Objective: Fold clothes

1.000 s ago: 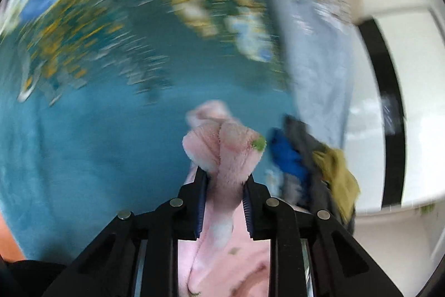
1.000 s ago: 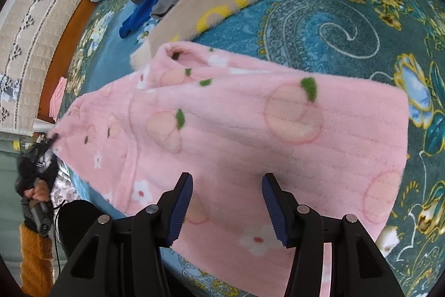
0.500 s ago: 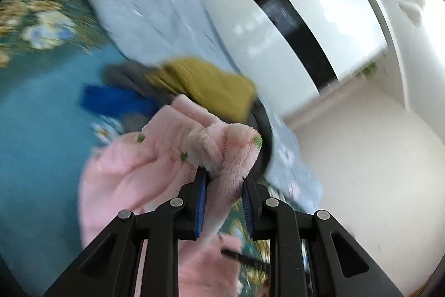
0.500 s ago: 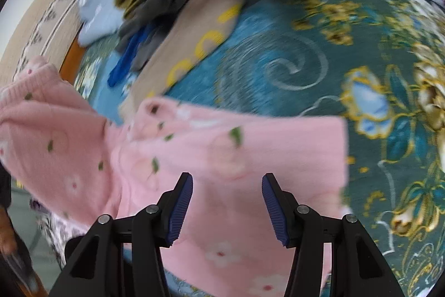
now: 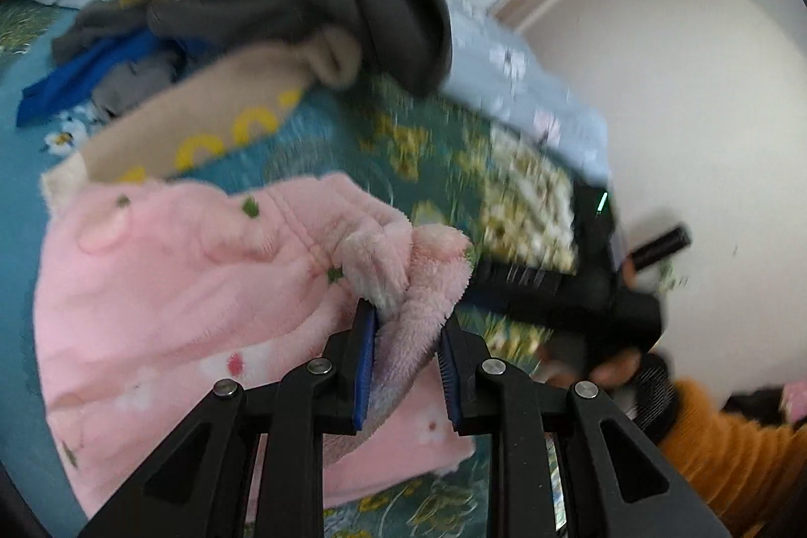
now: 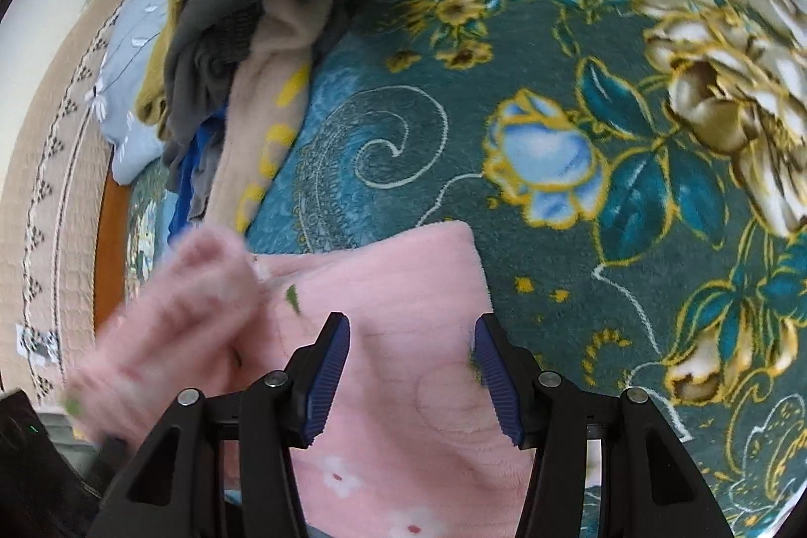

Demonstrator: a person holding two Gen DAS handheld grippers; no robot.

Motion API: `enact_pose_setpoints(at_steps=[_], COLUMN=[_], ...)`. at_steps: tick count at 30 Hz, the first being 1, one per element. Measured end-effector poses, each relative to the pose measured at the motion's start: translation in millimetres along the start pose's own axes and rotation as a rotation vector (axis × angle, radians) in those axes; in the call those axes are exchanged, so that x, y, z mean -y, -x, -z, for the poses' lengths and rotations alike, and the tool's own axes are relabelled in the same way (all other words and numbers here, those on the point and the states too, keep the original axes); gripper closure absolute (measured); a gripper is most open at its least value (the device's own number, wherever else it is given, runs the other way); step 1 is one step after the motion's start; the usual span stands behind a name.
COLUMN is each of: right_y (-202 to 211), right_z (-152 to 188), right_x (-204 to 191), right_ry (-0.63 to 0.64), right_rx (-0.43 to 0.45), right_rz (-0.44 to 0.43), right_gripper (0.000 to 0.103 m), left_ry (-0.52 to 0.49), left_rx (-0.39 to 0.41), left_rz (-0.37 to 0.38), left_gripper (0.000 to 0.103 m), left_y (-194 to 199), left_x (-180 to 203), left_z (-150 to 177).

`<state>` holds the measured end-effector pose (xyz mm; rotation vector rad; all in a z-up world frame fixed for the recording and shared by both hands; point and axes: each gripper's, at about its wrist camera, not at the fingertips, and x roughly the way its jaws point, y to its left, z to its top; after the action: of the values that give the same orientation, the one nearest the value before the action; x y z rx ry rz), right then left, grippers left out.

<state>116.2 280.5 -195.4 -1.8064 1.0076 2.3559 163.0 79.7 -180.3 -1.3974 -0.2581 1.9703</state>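
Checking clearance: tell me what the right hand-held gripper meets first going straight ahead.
Probably the fluffy pink peach-print garment lying ahead between the open right hand-held gripper fingers; depth is unclear.

blurred: pink garment (image 6: 166, 311) raised fold | cut off: pink garment lower edge | blurred: blanket (image 5: 524, 195)

Both wrist cams close over pink garment (image 5: 166, 286) (image 6: 403, 286)
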Motion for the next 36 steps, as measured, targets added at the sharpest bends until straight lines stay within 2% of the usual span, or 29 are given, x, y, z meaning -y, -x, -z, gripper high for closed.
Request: enact_pose_setpoints(at_steps=[4, 6, 9, 11, 14, 17, 21, 25, 28, 31, 32, 34, 36], right_y=[1, 1, 2, 1, -2, -9, -17, -31, -47, -63, -66, -70, -74], right_z=[-1, -1, -2, -2, -2, 1, 5, 7, 3, -1, -2, -3, -2], right_x=[1, 1, -4, -10, -21, -29, -30, -36, -42, -45, -46, -52, -58], right_ry=[-0.002, -0.005, -0.004, 0.012, 0.049, 0.085, 0.074, 0.06, 0.066, 0.06, 0.046, 0.045, 0.052], right_rx=[0.005, 0.004, -0.006, -0.02, -0.049, -0.088, -0.134, -0.219, -0.256, -0.281, -0.287, -0.296, -0.306], right_rz=[-0.023, -0.043, -0.083, -0.112, -0.153, -0.176, -0.227, -0.313, -0.285, -0.253, -0.261, -0.28, -0.289], right_gripper=[0.047, 0.047, 0.047, 0.047, 0.047, 0.047, 0.041, 0.033, 0.032, 0.032, 0.032, 0.031, 0.031], left_ry=[-0.012, 0.001, 0.022, 0.032, 0.061, 0.116, 0.227, 0.405, 0.545, 0.652, 0.692, 0.802, 0.875], left_rx=[-0.137, -0.181, -0.245, -0.271, -0.267, -0.224, -0.105, 0.026, 0.069, 0.079, 0.08, 0.091, 0.14], left_rz=[-0.035, -0.045, -0.047, -0.035, -0.004, 0.042, 0.063, -0.027, -0.106, -0.134, -0.129, -0.064, -0.008], left_gripper=[0.078, 0.078, 0.065, 0.058, 0.057, 0.057, 0.057, 0.057, 0.057, 0.057, 0.057, 0.057, 0.057], left_y=[-32, -39, -47, -48, -39, -19, 23, 66, 87, 93, 92, 92, 98], left_x=[0, -2, -4, -4, -5, -13, -47, -107, -152, -184, -193, -213, -226], left_z=[15, 18, 23, 24, 26, 24, 18, 26, 46, 74, 84, 102, 111])
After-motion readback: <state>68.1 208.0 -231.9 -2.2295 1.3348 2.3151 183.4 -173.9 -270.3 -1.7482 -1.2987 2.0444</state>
